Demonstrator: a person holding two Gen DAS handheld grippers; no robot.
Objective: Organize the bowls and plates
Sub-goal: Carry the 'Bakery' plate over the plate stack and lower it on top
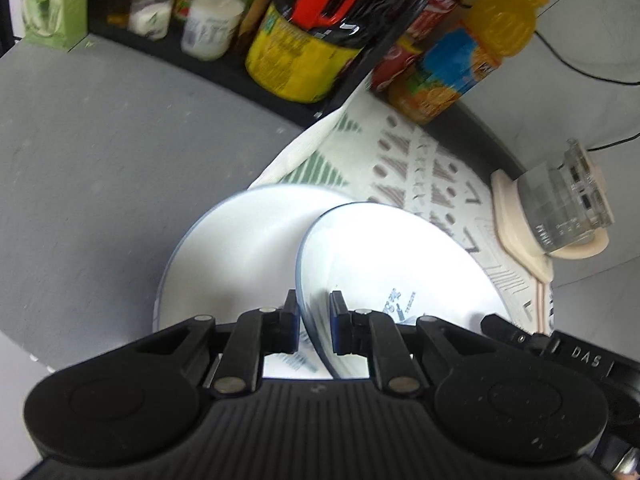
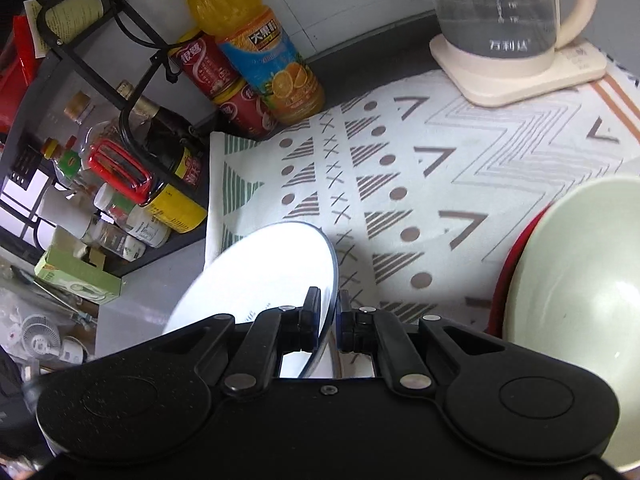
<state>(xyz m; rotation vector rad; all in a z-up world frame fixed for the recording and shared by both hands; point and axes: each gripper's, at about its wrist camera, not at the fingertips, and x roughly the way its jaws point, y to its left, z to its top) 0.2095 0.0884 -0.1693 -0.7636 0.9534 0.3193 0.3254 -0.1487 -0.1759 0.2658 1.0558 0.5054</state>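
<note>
In the left wrist view my left gripper (image 1: 314,312) is shut on the rim of a tilted white plate (image 1: 392,264), held above a second white plate (image 1: 240,248) that lies flat at the mat's edge. In the right wrist view my right gripper (image 2: 329,312) is shut on the rim of a white plate (image 2: 264,276), held tilted over the patterned mat (image 2: 400,184). A pale green bowl (image 2: 576,280) sits at the right, over a red dish (image 2: 508,276) whose edge shows beneath it.
A black rack (image 2: 92,40) of bottles and jars stands at the left. An orange juice bottle (image 2: 256,44) and red cans (image 2: 208,68) stand at the mat's far corner. A glass kettle (image 2: 500,12) on a cream base stands at the back right.
</note>
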